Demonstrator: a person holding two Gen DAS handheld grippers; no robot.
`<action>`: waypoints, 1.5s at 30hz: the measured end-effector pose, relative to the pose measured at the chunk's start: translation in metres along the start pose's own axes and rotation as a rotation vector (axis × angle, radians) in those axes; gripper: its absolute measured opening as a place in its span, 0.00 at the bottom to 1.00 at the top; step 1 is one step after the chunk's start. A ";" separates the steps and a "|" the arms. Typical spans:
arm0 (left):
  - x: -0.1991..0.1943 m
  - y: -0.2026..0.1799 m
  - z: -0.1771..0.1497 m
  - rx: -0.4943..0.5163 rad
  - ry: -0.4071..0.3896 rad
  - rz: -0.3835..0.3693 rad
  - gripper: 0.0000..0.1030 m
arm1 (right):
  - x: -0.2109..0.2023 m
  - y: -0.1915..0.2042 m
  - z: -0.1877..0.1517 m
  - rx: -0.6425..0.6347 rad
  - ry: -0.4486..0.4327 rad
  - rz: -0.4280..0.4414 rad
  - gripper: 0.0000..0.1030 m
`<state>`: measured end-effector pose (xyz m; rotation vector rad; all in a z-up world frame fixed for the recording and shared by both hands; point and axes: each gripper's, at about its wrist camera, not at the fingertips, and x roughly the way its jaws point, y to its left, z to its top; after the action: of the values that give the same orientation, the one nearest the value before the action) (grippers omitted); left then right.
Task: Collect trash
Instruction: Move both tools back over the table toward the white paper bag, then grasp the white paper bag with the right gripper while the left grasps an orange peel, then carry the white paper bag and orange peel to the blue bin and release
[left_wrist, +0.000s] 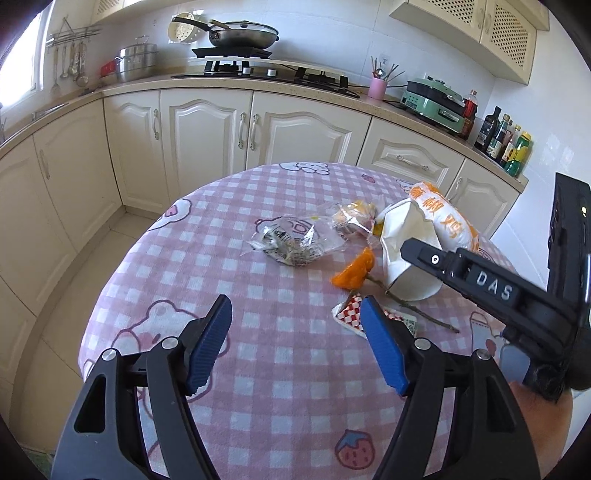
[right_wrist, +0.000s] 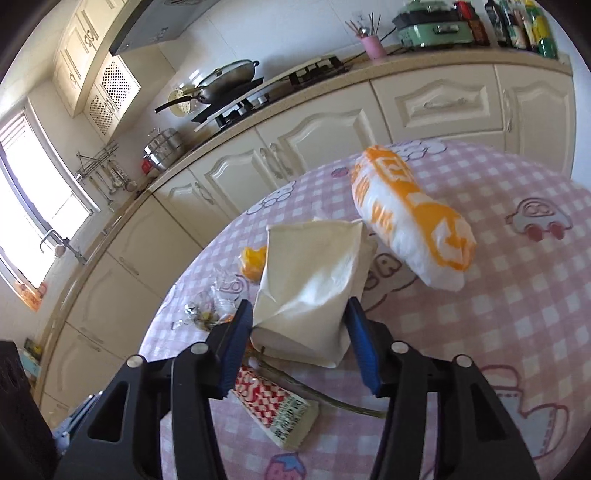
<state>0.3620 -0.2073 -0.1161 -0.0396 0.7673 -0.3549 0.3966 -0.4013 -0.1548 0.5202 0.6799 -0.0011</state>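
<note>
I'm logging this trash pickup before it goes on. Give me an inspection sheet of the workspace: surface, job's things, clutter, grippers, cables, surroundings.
Surface: round table under a pink checked cloth.
Job's things: white paper bag, orange-and-white plastic bag, crumpled clear wrapper, orange peel, red-checked carton, twig.
Clutter: nothing seen beyond the trash.
Grippers: left gripper open above bare cloth; right gripper open, jaws either side of the white paper bag, contact unclear.
Cables: a dark cord by the green cooker on the counter.
Surroundings: cream cabinets, stove with pan, bottles.
</note>
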 end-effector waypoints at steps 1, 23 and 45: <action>0.001 -0.004 0.001 0.010 -0.004 -0.008 0.67 | -0.003 -0.001 -0.001 -0.004 -0.006 -0.003 0.49; 0.048 -0.044 0.022 0.150 0.013 -0.074 0.18 | -0.012 -0.005 0.003 -0.014 -0.042 0.009 0.20; -0.081 0.034 0.013 0.031 -0.167 -0.056 0.10 | -0.073 0.074 -0.003 -0.174 -0.208 0.049 0.17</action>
<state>0.3271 -0.1504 -0.0578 -0.0609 0.5967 -0.4110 0.3500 -0.3478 -0.0787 0.3632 0.4592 0.0486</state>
